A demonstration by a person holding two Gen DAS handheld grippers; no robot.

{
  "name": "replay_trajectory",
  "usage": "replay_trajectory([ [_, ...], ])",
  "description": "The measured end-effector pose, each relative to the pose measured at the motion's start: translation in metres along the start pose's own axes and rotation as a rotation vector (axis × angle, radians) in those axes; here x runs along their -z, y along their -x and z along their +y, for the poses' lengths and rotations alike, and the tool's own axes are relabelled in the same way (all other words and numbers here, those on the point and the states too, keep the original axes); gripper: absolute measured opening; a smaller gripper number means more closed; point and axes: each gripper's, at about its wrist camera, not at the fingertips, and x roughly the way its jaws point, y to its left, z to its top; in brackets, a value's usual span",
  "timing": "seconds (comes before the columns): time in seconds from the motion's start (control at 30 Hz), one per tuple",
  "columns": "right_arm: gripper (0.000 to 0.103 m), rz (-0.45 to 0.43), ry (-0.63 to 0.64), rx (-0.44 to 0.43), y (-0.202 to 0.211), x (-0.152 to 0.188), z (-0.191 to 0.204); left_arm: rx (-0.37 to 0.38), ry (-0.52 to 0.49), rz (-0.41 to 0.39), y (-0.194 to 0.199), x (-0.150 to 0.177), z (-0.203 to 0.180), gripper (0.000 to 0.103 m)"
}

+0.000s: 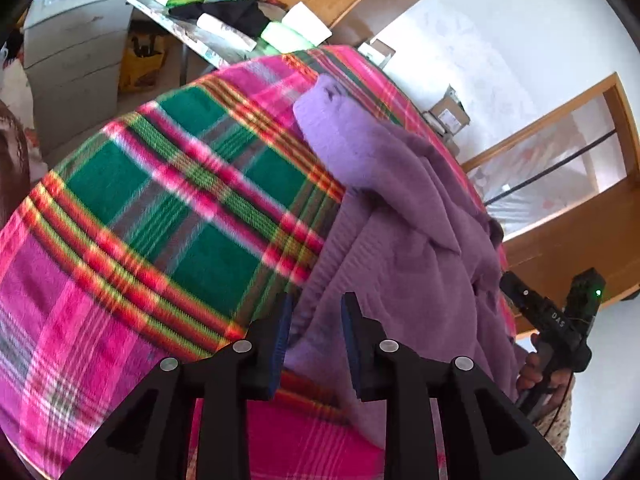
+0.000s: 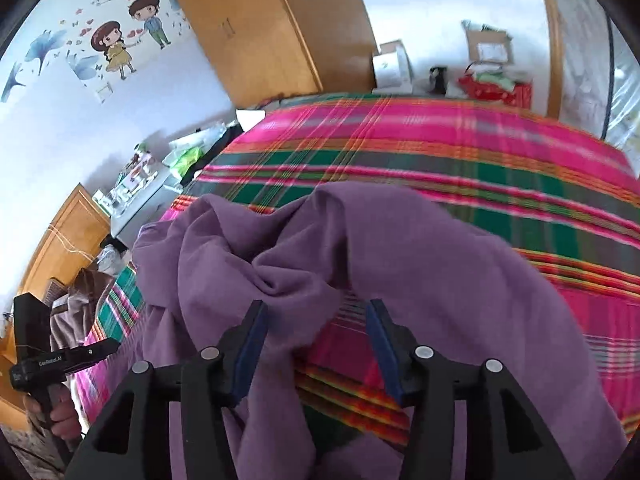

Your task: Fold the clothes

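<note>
A crumpled purple garment [image 1: 404, 216] lies on a pink and green plaid blanket [image 1: 160, 200] that covers the bed. My left gripper [image 1: 316, 312] hovers open over the garment's near edge, nothing between its blue pads. In the right wrist view the same purple garment [image 2: 400, 248] bunches in folds, with a gap that bares the plaid blanket [image 2: 460, 152]. My right gripper [image 2: 316, 320] is open above that gap, its left finger over cloth. The other gripper [image 1: 556, 316] shows at the bed's right side, held by a hand [image 1: 532, 372]. The left gripper's body [image 2: 60, 356] appears at lower left.
A cluttered white table [image 1: 208, 36] with green packets stands beyond the bed, beside grey drawers [image 1: 72, 48]. Wooden wardrobes [image 2: 272, 24] and a wooden door frame [image 1: 560, 128] line the walls. Boxes [image 2: 394, 66] and a red bag [image 2: 496, 88] sit past the far bed edge.
</note>
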Motion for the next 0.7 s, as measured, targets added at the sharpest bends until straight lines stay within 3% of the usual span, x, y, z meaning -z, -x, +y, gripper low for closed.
replay_trajectory([
  [0.37,0.052,0.072,0.016,-0.025,-0.035,-0.020,0.005,0.041,-0.109,-0.031,-0.013,-0.032,-0.030,0.027],
  [0.47,0.052,0.069,-0.026,-0.060,-0.041,-0.030,-0.001,0.063,-0.137,-0.034,-0.017,-0.045,-0.042,0.038],
  [0.6,0.053,0.074,-0.100,-0.134,-0.050,-0.036,-0.010,0.082,-0.180,-0.035,-0.025,-0.062,-0.057,0.038],
  [0.7,0.053,0.104,-0.126,-0.141,-0.062,-0.037,-0.011,0.033,-0.248,-0.022,-0.042,-0.072,-0.075,0.038],
])
